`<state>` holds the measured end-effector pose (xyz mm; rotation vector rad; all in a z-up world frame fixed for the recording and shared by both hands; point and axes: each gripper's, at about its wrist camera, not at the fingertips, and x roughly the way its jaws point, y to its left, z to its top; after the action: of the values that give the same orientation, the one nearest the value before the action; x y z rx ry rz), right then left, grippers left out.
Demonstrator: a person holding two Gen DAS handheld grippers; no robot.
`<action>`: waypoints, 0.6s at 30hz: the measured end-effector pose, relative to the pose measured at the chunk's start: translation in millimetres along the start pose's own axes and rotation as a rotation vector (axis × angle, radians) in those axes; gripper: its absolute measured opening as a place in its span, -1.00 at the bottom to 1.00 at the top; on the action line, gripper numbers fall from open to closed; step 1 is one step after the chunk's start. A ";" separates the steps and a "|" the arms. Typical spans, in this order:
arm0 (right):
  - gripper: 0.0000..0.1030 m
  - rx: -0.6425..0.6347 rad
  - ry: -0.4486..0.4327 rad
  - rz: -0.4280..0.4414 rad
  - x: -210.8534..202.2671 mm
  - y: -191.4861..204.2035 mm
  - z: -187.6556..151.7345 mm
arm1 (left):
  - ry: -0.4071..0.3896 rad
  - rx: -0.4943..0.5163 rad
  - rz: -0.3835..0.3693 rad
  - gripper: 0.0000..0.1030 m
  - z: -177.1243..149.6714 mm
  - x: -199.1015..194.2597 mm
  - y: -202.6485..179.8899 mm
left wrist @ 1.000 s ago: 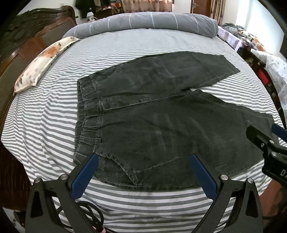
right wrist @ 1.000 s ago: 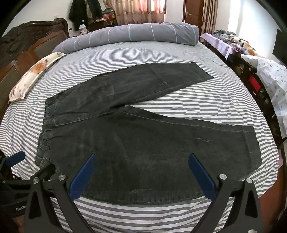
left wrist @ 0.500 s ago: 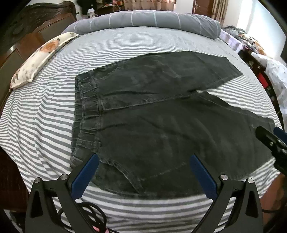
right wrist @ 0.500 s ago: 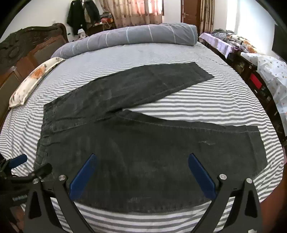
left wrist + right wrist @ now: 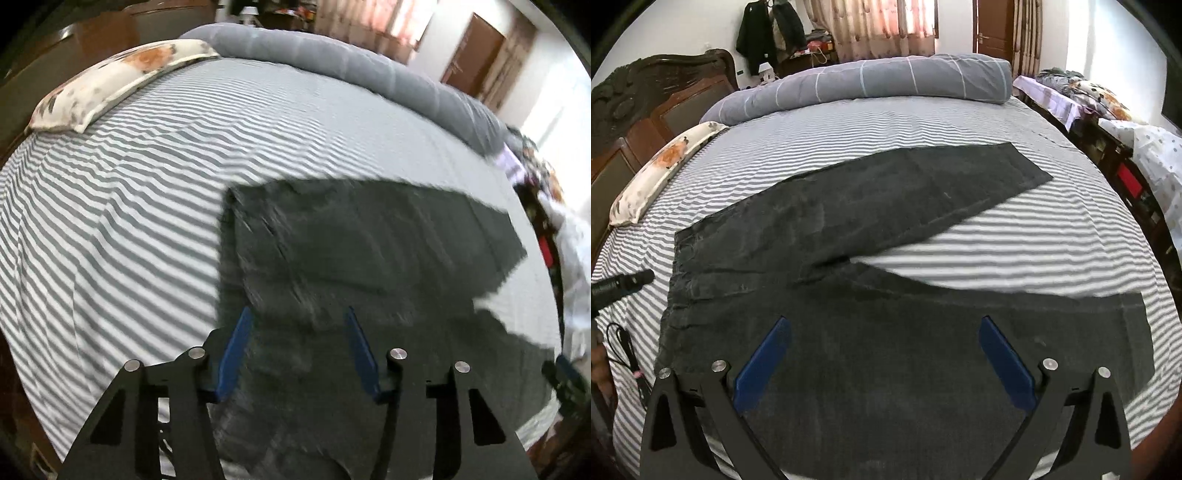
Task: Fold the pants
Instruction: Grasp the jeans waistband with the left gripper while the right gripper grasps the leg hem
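my jaws first: the left gripper (image 5: 297, 334) has just been closing, its blue pads now half-narrowed but still apart, with dark cloth showing in the gap and no pinch i can make out through the blur; the right gripper (image 5: 882, 354) stands spread wide, nothing between its pads but the cloth lying below. the pants (image 5: 849, 280), dark grey denim, are spread flat on the striped bedsheet (image 5: 1015, 254), waistband off to the left of my right jaws, one leg running away up and to the right, the other leg stretching right just ahead of my right pads. in the left view the waistband edge sits just ahead of and slightly left of my left pads, the picture smeared. beyond the pants a rolled grey duvet (image 5: 886, 79) lies along the far side of the bed, and a flowered pillow (image 5: 661, 173) sits far left by the carved wooden headboard (image 5: 646, 99). my left gripper's tip pokes in at the right view's left edge, apart from the pants.
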<state>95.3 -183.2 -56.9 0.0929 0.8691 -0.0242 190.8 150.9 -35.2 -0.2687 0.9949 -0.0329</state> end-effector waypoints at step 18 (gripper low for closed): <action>0.96 -0.036 0.022 0.029 87.5 32.1 47.5 | -0.010 -0.094 -0.109 -0.42 54.1 81.8 57.2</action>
<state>189.8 -154.1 -90.9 0.0718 0.8898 0.0197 275.1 205.3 -88.4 -0.4084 0.9728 -0.0839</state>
